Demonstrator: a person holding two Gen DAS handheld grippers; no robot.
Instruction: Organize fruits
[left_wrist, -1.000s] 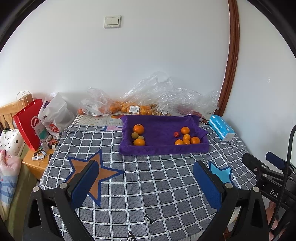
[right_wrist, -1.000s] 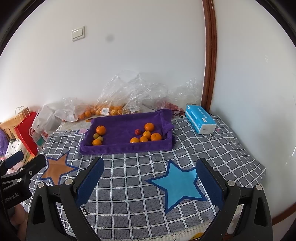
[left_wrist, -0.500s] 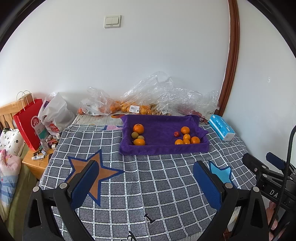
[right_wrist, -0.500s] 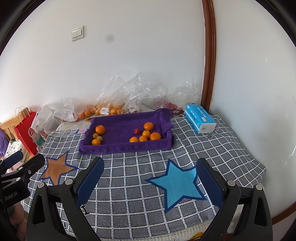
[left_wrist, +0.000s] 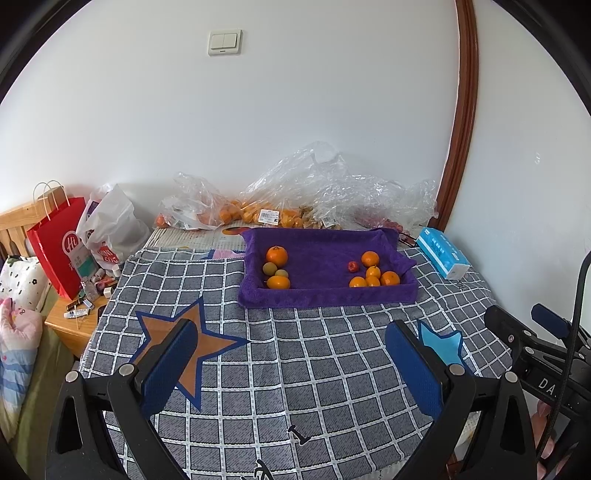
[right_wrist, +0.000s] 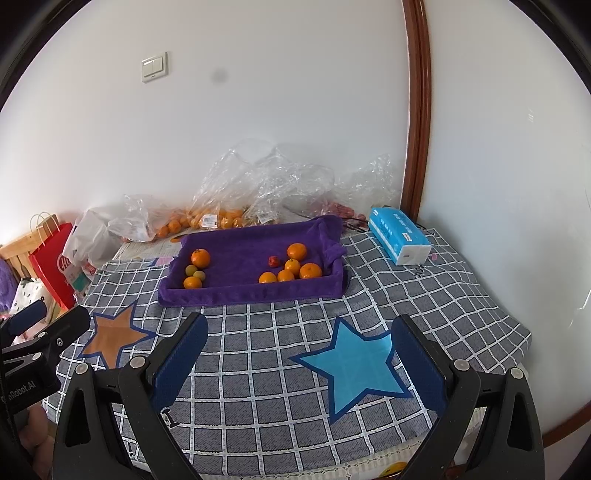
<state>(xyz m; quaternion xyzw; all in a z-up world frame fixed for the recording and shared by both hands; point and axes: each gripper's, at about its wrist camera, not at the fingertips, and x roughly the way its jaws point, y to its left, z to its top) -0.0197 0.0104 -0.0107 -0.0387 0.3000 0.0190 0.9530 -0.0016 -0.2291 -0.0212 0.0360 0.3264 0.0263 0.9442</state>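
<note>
A purple cloth-lined tray (left_wrist: 325, 295) (right_wrist: 251, 291) sits at the back of a checked tablecloth. At its left lie two oranges (left_wrist: 276, 255) (right_wrist: 200, 257) and two small green fruits (left_wrist: 270, 268) (right_wrist: 191, 270). At its right lie several oranges (left_wrist: 373, 272) (right_wrist: 291, 266) and one small red fruit (left_wrist: 353, 266) (right_wrist: 273, 261). My left gripper (left_wrist: 291, 363) is open and empty, well short of the tray. My right gripper (right_wrist: 299, 362) is open and empty, also short of the tray.
Clear plastic bags with more oranges (left_wrist: 258, 212) (right_wrist: 207, 219) lie against the wall behind the tray. A blue tissue pack (left_wrist: 441, 256) (right_wrist: 399, 240) lies to the right. A red paper bag (left_wrist: 59, 243) and a white bag (left_wrist: 110, 229) stand at the left, beside the table.
Both grippers have shifted only slightly; the tray and fruit sit a touch higher in both views. Nothing was taken hold of or let go.
</note>
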